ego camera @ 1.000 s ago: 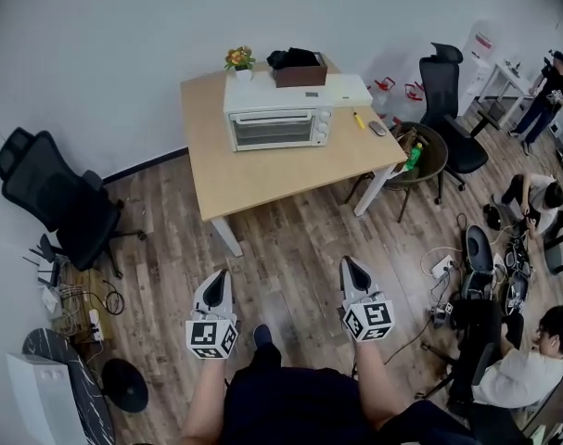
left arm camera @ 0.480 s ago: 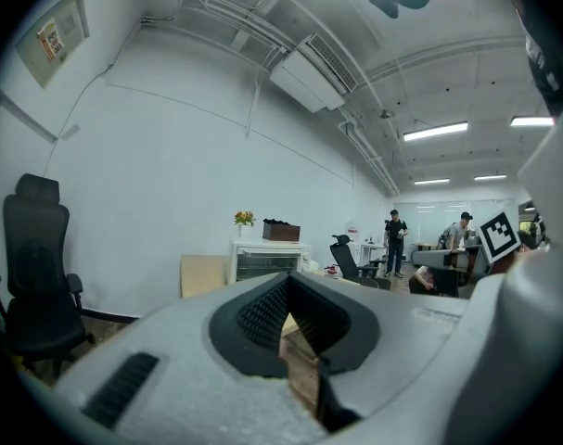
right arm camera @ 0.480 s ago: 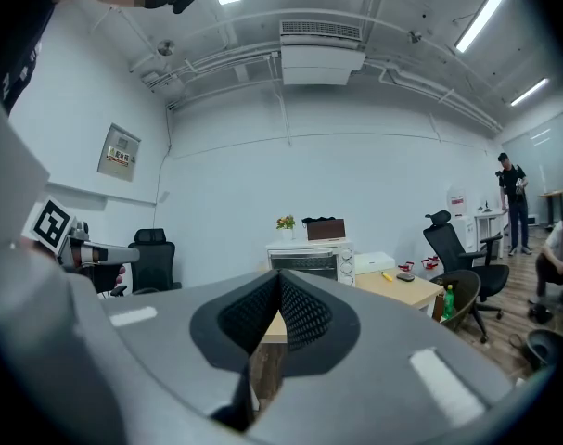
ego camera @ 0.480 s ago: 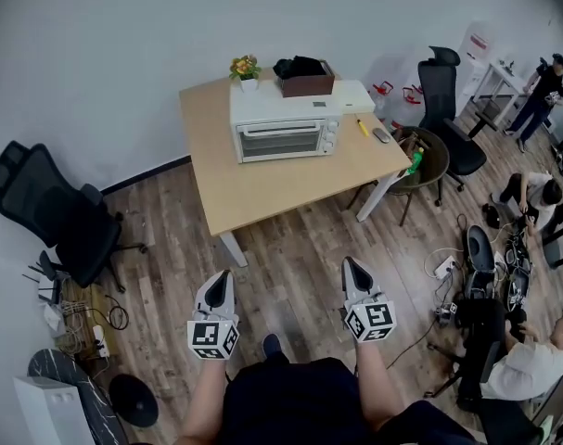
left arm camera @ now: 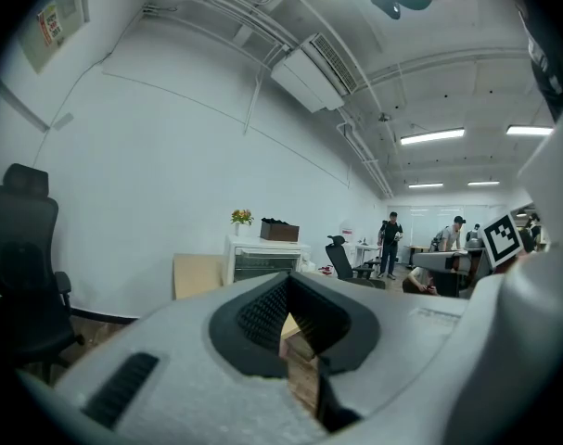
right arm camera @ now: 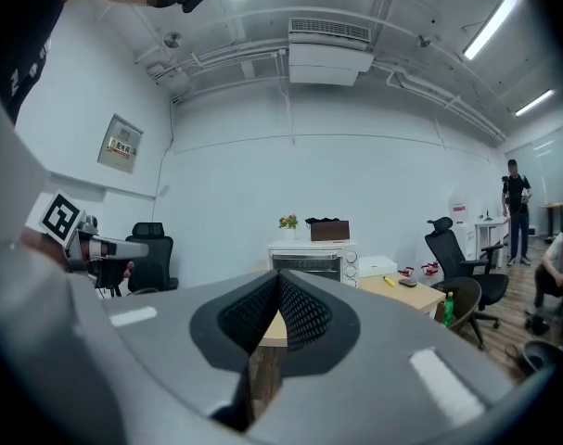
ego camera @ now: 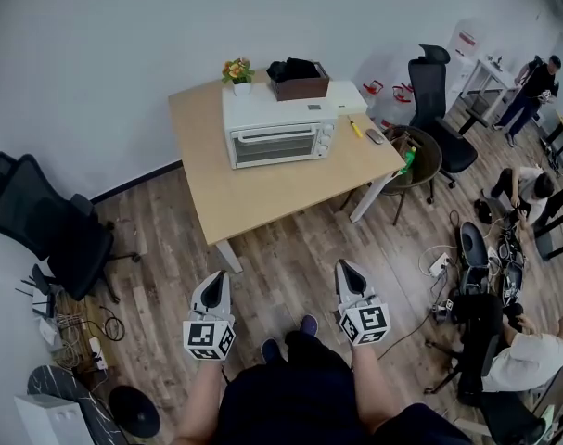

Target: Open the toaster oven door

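The white toaster oven [ego camera: 279,130] stands at the back of a light wooden table [ego camera: 262,188], its glass door closed, handle along the top edge. It also shows far off in the left gripper view [left arm camera: 260,260] and the right gripper view [right arm camera: 313,260]. My left gripper [ego camera: 217,278] and right gripper [ego camera: 344,269] hang side by side over the wooden floor, well short of the table's front edge. Each gripper is shut, its tips meeting, with nothing held.
On the oven sit a flower pot [ego camera: 236,70] and a brown box [ego camera: 298,82]; a white box [ego camera: 348,95] lies beside it. Black office chairs stand at left [ego camera: 40,221] and right [ego camera: 434,91]. A round brown chair [ego camera: 428,156], cables and several people fill the right side.
The person has stepped forward: the left chair and floor slid down the head view, and a second shoe shows. Both grippers keep their pose.
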Available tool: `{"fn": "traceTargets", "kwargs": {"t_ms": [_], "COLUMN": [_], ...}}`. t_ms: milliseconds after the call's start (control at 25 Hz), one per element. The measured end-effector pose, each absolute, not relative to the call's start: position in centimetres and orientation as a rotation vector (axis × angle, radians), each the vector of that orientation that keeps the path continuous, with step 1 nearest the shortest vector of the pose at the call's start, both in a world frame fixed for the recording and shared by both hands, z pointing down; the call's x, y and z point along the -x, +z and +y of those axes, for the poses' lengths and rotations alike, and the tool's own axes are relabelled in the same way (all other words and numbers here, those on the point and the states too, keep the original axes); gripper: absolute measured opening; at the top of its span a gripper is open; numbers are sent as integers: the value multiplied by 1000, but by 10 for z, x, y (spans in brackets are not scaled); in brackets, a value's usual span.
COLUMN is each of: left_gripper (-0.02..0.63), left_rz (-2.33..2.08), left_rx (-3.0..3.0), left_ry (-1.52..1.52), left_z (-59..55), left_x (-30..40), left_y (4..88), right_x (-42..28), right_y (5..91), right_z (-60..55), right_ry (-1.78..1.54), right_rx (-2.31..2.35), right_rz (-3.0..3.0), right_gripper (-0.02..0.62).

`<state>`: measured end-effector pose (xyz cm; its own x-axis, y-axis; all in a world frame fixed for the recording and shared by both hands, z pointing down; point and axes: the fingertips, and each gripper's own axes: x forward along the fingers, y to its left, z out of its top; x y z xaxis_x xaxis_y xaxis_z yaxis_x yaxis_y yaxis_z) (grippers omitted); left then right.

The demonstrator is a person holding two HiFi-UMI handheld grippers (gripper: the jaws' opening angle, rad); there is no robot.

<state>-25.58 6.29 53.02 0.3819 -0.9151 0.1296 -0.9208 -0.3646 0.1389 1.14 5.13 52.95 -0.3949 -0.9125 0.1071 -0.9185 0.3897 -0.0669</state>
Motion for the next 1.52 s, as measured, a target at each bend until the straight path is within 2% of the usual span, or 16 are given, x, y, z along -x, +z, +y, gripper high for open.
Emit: {"fn": "traceTargets", "kwargs": {"t_ms": [1520], "left_gripper": [-5], "left_rz": [-1676], "left_rx": [-2429], "left_ry": [62], "left_z": [-80], "left_x": [195], "left_y": [543], "right_x": [-46], "right_y": [539], "right_z": [-86], "right_ry": [189], "right_rx": [-1523], "right_rz": [-2648], "right_gripper": [11]}}
